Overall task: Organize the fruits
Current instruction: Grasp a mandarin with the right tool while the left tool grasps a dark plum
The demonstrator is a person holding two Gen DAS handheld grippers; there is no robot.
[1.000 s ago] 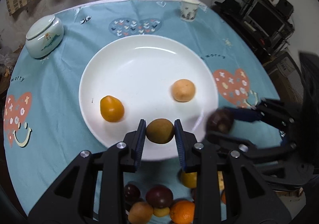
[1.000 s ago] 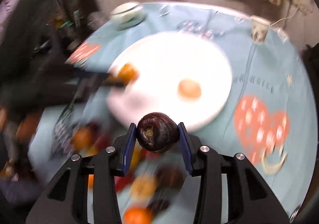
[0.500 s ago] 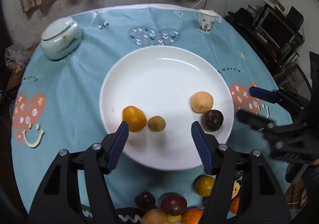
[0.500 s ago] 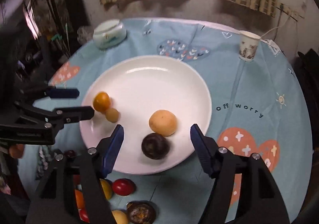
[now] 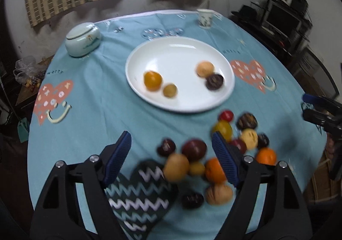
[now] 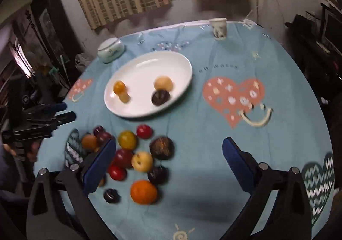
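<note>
Left tool [image 5: 171, 150], right tool [image 6: 168, 154] – jaws just opened wide, empty.

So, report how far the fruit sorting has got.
Done: four fruits sit on the round white plate: an orange one, a small yellow-brown one, a pale tan one and a dark purple one. In hand: nothing; left gripper and right gripper, jaws just opened, are empty. Left: the loose fruit pile on the blue tablecloth.

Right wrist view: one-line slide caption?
Right gripper open and empty above loose fruit pile; four fruits sit on the white plate.
</note>
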